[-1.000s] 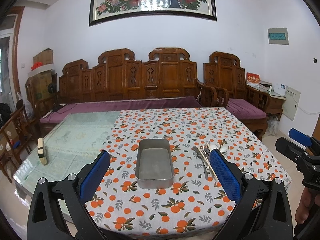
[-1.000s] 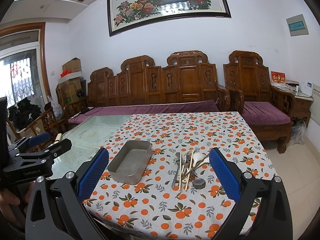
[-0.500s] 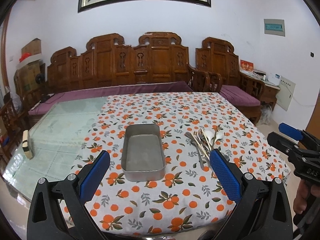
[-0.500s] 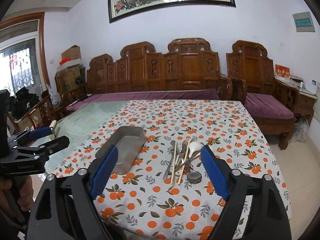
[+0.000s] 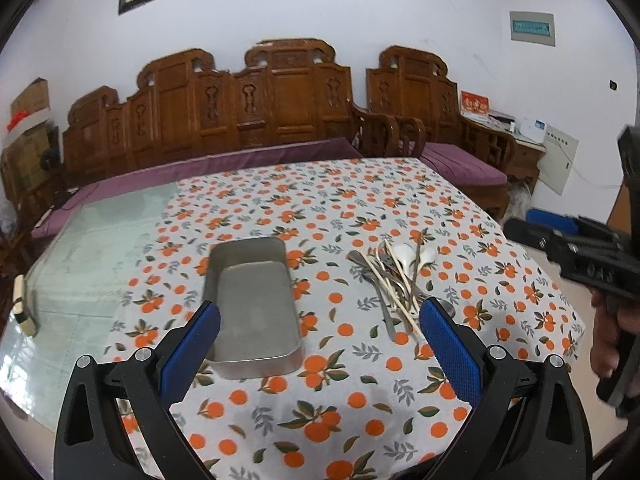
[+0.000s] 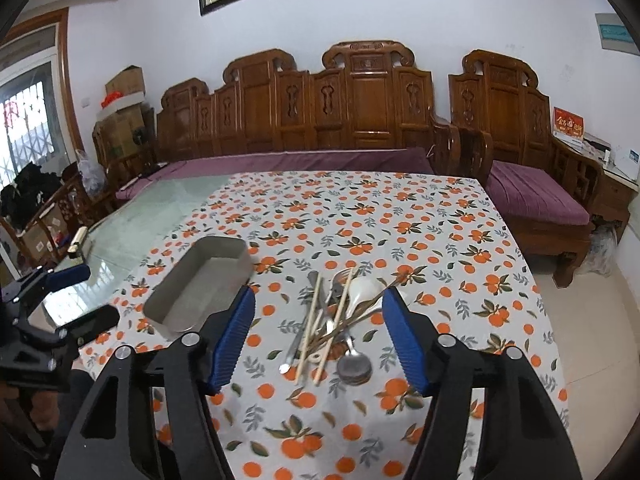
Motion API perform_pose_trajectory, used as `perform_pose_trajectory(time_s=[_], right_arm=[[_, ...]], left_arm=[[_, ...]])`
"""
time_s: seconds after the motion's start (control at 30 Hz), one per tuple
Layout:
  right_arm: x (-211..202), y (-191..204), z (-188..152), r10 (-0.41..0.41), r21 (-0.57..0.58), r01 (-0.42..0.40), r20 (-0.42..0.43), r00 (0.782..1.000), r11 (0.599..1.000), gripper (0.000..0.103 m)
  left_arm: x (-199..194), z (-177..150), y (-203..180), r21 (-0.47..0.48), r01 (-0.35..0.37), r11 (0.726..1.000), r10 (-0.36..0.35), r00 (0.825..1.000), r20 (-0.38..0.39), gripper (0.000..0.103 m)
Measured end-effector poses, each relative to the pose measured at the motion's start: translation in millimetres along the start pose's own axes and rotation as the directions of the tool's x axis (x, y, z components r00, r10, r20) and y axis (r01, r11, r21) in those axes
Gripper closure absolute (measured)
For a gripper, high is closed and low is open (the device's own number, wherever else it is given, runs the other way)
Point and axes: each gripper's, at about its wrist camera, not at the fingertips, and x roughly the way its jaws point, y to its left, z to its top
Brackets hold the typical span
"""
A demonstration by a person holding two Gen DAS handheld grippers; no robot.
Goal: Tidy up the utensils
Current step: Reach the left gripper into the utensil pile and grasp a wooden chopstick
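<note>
A pile of utensils [image 6: 336,320], with wooden chopsticks, metal spoons and a white ceramic spoon, lies on the orange-patterned tablecloth; it also shows in the left wrist view [image 5: 396,280]. An empty rectangular metal tray [image 5: 252,304] sits to its left, seen too in the right wrist view [image 6: 200,284]. My left gripper [image 5: 320,336] is open and empty, hovering above the tray's near end. My right gripper [image 6: 320,328] is open and empty, above the near end of the utensil pile.
The tablecloth [image 5: 320,208] covers the right part of a glass-topped table [image 5: 100,240]. A small cream block [image 5: 20,304] lies at the glass top's left edge. A carved wooden bench with purple cushions [image 6: 280,160] stands behind the table.
Both grippers have moved forward and tilted down toward the table. The right gripper now sits over the utensil pile and its jaws have narrowed; the left one is over the tray.
</note>
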Motion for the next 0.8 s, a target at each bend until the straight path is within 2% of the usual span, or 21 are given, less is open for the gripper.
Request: perform_pose_trajectory(time_s=[0.13,0.33,0.57,0.8], right_arm=[[16.3,-14.9,4.7,-0.02,-0.021,0.019,-0.04,0.999,1.0,0.036],[42.9,-41.8,-15.4,-0.024,0.002,0.024,-0.112,0.993,1.0,0.039],[62.6,-65.9,-39.5,-0.033,0.045,0.041,-0.168,0.985,0.998,0.04],[70.7,-87.5,-45.5,-0.057,0.057,0.069,-0.193,0.98,0.996,0.04]], left_arm=[[20.4,0.1,-9.7,0.021,0.021,1.0,-0.02,0.999,-0.034,0.006],[55.9,-3.2,-28.0,0.042,0.064,0.997,-0.059,0.993,-0.103,0.009],[106.3,-6.1,-53.1,0.05,0.091,0.995,-0.08,0.978,-0.194,0.023],[151.2,-12.8,-76.2,0.038,0.126,0.991,-0.11,0.952,-0.285,0.037]])
